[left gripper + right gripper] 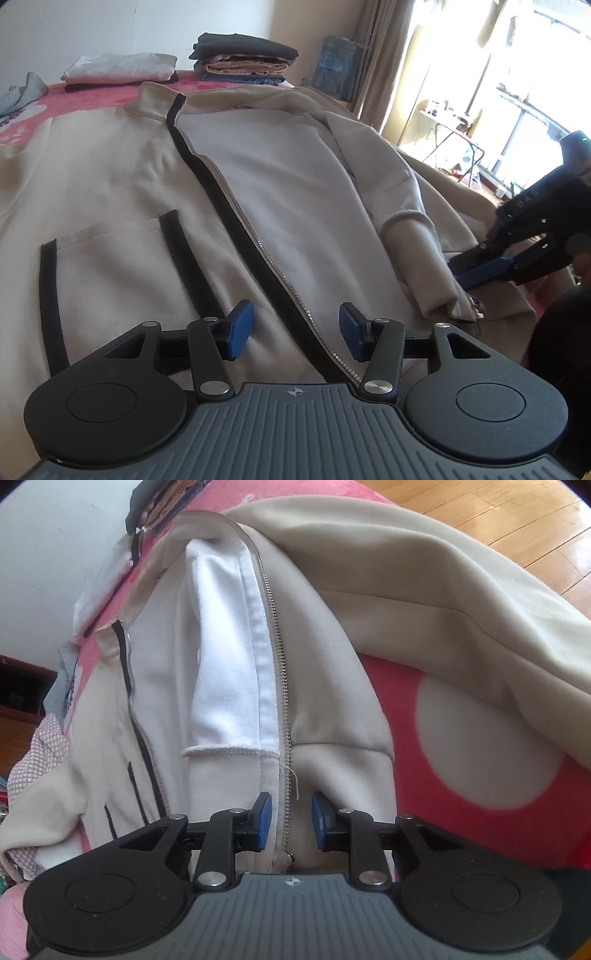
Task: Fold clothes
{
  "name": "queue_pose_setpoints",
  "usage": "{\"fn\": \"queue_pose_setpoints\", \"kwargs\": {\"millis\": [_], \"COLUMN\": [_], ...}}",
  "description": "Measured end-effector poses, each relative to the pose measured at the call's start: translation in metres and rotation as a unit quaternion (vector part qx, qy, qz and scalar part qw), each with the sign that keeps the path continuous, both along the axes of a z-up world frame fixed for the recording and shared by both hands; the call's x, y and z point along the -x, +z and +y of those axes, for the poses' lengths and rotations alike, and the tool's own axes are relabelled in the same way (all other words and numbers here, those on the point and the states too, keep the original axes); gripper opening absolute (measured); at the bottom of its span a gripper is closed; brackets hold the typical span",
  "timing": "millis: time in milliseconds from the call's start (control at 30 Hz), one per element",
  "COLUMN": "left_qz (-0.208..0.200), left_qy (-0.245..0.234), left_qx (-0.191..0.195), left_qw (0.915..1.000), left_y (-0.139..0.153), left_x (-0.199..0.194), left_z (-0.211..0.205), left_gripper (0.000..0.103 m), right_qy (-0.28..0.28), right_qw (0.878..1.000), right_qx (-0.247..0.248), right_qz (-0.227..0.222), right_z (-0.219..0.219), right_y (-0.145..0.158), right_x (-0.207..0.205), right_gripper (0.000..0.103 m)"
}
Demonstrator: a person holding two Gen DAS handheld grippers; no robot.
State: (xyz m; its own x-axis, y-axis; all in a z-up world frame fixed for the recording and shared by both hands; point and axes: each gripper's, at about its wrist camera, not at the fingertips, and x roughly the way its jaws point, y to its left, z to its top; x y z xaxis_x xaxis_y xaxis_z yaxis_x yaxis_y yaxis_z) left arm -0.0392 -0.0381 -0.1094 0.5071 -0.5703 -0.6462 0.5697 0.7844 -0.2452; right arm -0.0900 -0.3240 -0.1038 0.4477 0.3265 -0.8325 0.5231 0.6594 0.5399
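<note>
Showing "DAS" on right hand-held gripper (476, 271)

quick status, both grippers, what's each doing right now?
Left gripper: open, holding nothing, over the jacket near its zipper.
Right gripper: open, fingers on either side of the jacket's zipper edge, not yet clamped.

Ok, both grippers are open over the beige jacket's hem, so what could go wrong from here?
1. The right gripper straddles the silver zipper edge; closing may catch only the teeth and slip off.
2. The beige zip-up jacket drapes off the pink bed cover toward the wooden floor; a tug could drag it off.
3. The left gripper may pinch just one layer.
</note>
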Motion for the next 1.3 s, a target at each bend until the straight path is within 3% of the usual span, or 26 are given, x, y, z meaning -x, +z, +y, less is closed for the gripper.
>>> {"fn": "queue_pose_setpoints", "kwargs": {"millis": [167,333,500,567,767,833,900,967,1000,1100,1200,1267,1300], "left_qz": [0.004,0.000,-0.005,-0.006,0.000,0.008,0.016,0.022,0.026,0.035,0.046,0.056,0.064], "left_qy": [-0.008,-0.005,-0.005,-0.005,-0.005,-0.003,-0.001,0.002,0.003,0.005,0.005,0.007,0.008], "left_qx": [0.002,-0.003,-0.004,-0.004,-0.001,0.005,0.013,0.019,0.023,0.031,0.036,0.043,0.049], "left_qw": [1.0000,1.0000,1.0000,1.0000,1.0000,0.9999,0.9998,0.9996,0.9994,0.9989,0.9983,0.9974,0.9967], "left_y": [-0.004,-0.006,-0.007,-0.008,-0.008,-0.008,-0.008,-0.007,-0.007,-0.006,-0.005,-0.004,-0.004], "left_x": [0.007,0.009,0.009,0.010,0.008,0.006,0.004,0.003,0.002,0.001,0.000,-0.001,-0.003], "left_z": [0.003,0.000,-0.001,-0.001,0.002,0.005,0.008,0.010,0.011,0.014,0.016,0.019,0.022], "left_gripper": [0.051,0.051,0.051,0.051,0.051,0.051,0.051,0.051,0.051,0.051,0.051,0.051,0.051], "right_qy": [-0.013,-0.006,0.000,0.005,0.062,0.117,0.194,0.276,0.320,0.443,0.533,0.585,0.606], "right_qw": [0.999,0.997,0.997,0.997,0.992,0.980,0.954,0.916,0.893,0.805,0.731,0.691,0.678], "right_qx": [-0.047,-0.076,-0.069,-0.063,0.021,0.091,0.169,0.237,0.269,0.353,0.387,0.388,0.380], "right_qz": [-0.012,-0.022,-0.033,-0.045,-0.108,-0.134,-0.154,-0.166,-0.169,-0.175,-0.178,-0.174,-0.171], "right_z": [-0.006,-0.008,-0.008,-0.006,0.005,0.017,0.039,0.064,0.078,0.122,0.157,0.175,0.182], "right_y": [-0.012,-0.023,-0.021,-0.015,0.035,0.065,0.096,0.120,0.128,0.143,0.150,0.150,0.147], "right_x": [0.003,-0.001,0.006,0.009,0.016,0.020,0.023,0.022,0.022,0.026,0.032,0.037,0.037], "right_gripper": [0.037,0.037,0.010,0.004,0.003,0.003,0.002,0.002,0.002,0.001,0.001,0.001,0.001]}}
